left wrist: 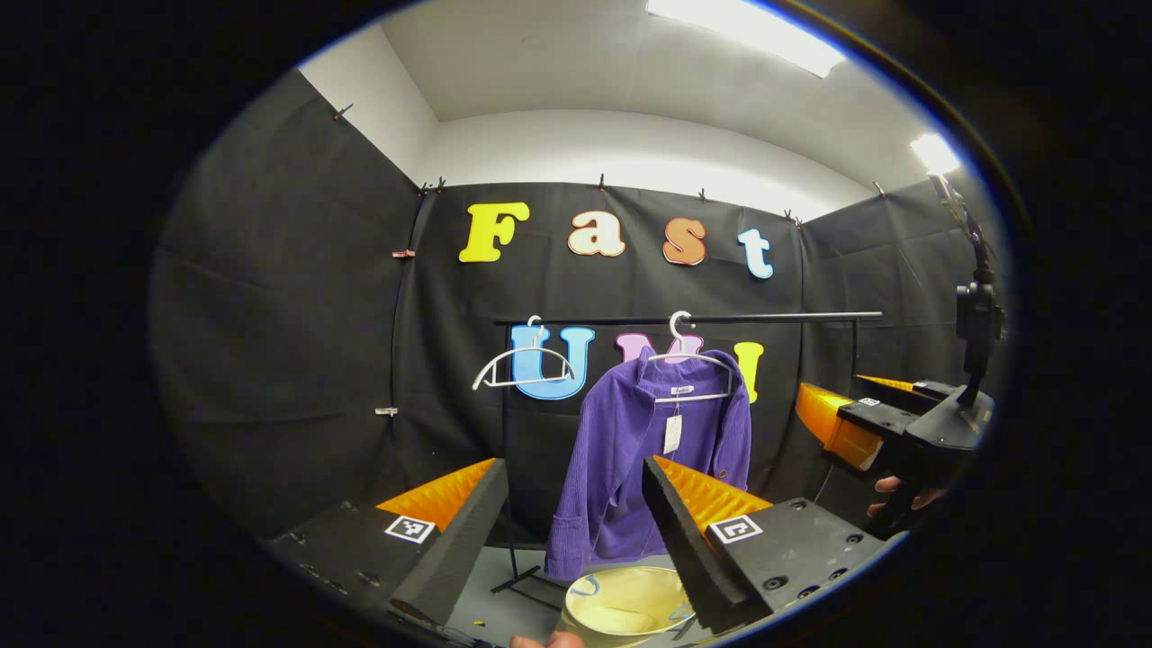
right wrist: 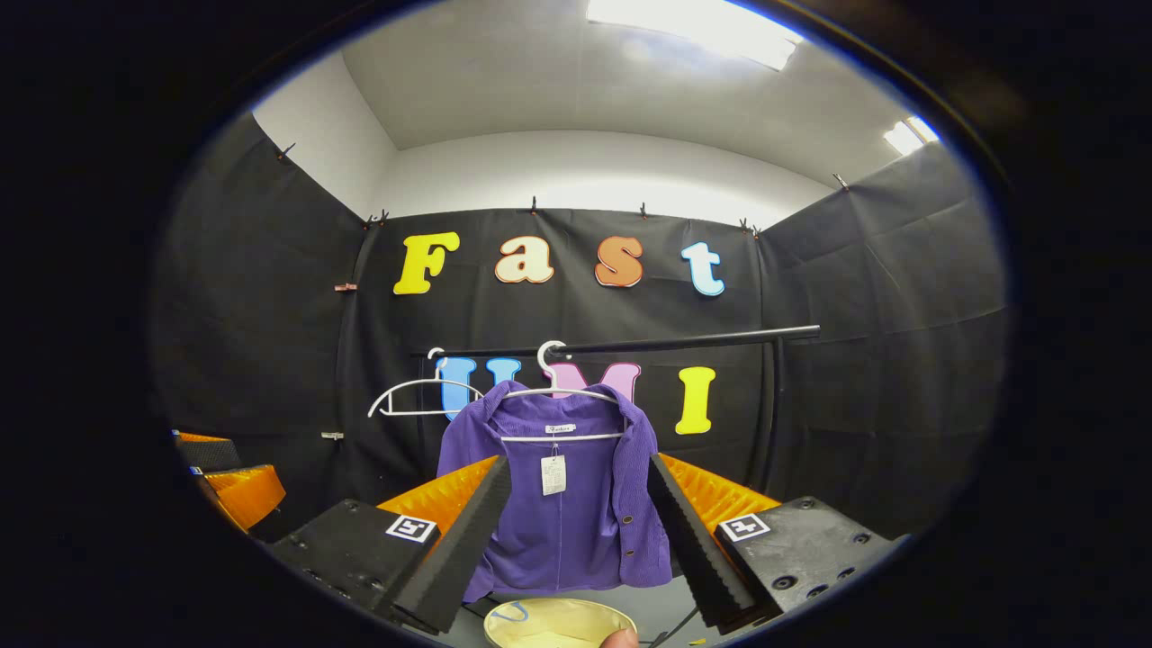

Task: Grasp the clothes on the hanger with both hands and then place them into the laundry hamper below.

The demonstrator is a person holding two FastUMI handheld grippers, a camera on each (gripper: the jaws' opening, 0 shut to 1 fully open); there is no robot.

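Black clothes rail (right wrist: 630,346) spanning the booth in front of the cloth wall, on a dark upright post at its right end. Purple shirt (right wrist: 562,504) hanging on a white hanger (right wrist: 558,396) from that rail, front open, a paper tag dangling below the collar; in the left gripper view the same shirt (left wrist: 621,468) seen right of centre on its hanger (left wrist: 688,364). Pale yellow laundry hamper (right wrist: 558,623) on the grey floor directly below the shirt, apart from the hem; also visible at the bottom of the left gripper view (left wrist: 625,605). Second white hanger (right wrist: 409,400), bare, on the rail just left of the shirt (left wrist: 525,367).

Left gripper (left wrist: 576,531) held well short of the shirt, fingers spread wide with nothing between them. Right gripper (right wrist: 576,540) likewise spread apart and holding nothing, the shirt framed in the gap but well beyond the tips. Right gripper also seen at the right edge of the left gripper view (left wrist: 855,414), a hand (left wrist: 904,495) beneath it. Fingertip intruding at the lower edge of each view.
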